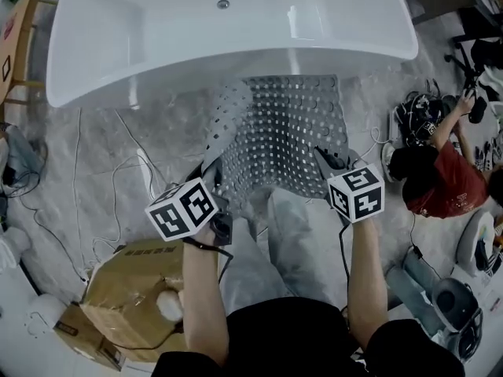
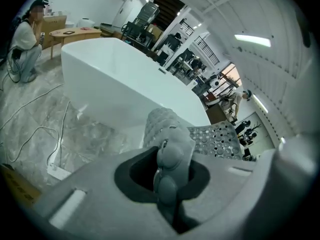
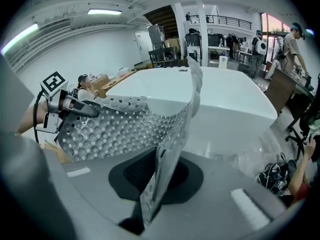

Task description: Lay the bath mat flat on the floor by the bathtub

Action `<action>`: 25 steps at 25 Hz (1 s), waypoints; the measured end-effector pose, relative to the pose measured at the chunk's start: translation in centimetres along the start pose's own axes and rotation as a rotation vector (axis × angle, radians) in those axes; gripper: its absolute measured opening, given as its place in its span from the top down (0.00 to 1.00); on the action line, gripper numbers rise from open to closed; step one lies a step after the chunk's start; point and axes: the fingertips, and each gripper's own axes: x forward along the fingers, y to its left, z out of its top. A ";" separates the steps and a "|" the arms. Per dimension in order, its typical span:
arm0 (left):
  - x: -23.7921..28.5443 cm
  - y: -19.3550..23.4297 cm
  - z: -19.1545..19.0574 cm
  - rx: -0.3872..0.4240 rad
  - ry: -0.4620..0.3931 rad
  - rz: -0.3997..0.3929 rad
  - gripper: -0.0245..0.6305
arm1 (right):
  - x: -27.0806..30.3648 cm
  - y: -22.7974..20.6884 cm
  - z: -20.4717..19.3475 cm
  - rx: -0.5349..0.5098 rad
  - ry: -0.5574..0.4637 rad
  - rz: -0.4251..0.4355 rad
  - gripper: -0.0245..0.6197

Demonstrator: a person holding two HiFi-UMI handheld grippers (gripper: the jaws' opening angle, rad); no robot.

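Hanging between the two grippers, the bath mat (image 1: 283, 132) sags over the floor (image 1: 118, 148) just in front of the bathtub (image 1: 236, 22), with its far edge by the tub's base and its left side curled. The left gripper (image 1: 207, 170) has its jaws clamped on a bunched near corner of the mat. The right gripper (image 1: 327, 160) pinches the other near corner, the thin sheet standing on edge between its nearly closed jaws. A cardboard box (image 1: 126, 297) sits at lower left, and a person (image 1: 444, 183) crouches on the right.

Left claw (image 1: 209, 171) and right claw (image 1: 330, 162) each pinch the mat (image 1: 283, 124).
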 end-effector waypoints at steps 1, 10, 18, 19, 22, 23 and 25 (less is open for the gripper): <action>0.5 0.3 -0.2 -0.005 0.003 0.001 0.92 | 0.6 -0.1 -0.3 -0.003 0.003 0.000 0.92; 5.3 3.8 -2.8 0.009 0.017 0.026 0.92 | 5.4 -2.2 -3.8 0.021 0.019 -0.008 0.92; 10.1 6.5 -4.2 0.006 0.004 0.024 0.92 | 11.1 -3.8 -6.5 0.059 0.040 -0.010 0.92; 10.8 6.5 -4.4 0.013 0.008 0.026 0.92 | 11.7 -4.2 -6.9 0.061 0.041 -0.012 0.92; 12.9 6.7 -5.0 0.027 0.022 0.036 0.92 | 13.5 -5.6 -7.9 0.044 0.055 -0.013 0.92; 13.6 7.0 -5.1 0.031 0.027 0.040 0.92 | 14.2 -6.0 -8.2 0.035 0.061 -0.013 0.92; 15.1 7.8 -5.1 0.042 0.035 0.048 0.92 | 15.7 -6.9 -8.5 0.029 0.070 -0.009 0.92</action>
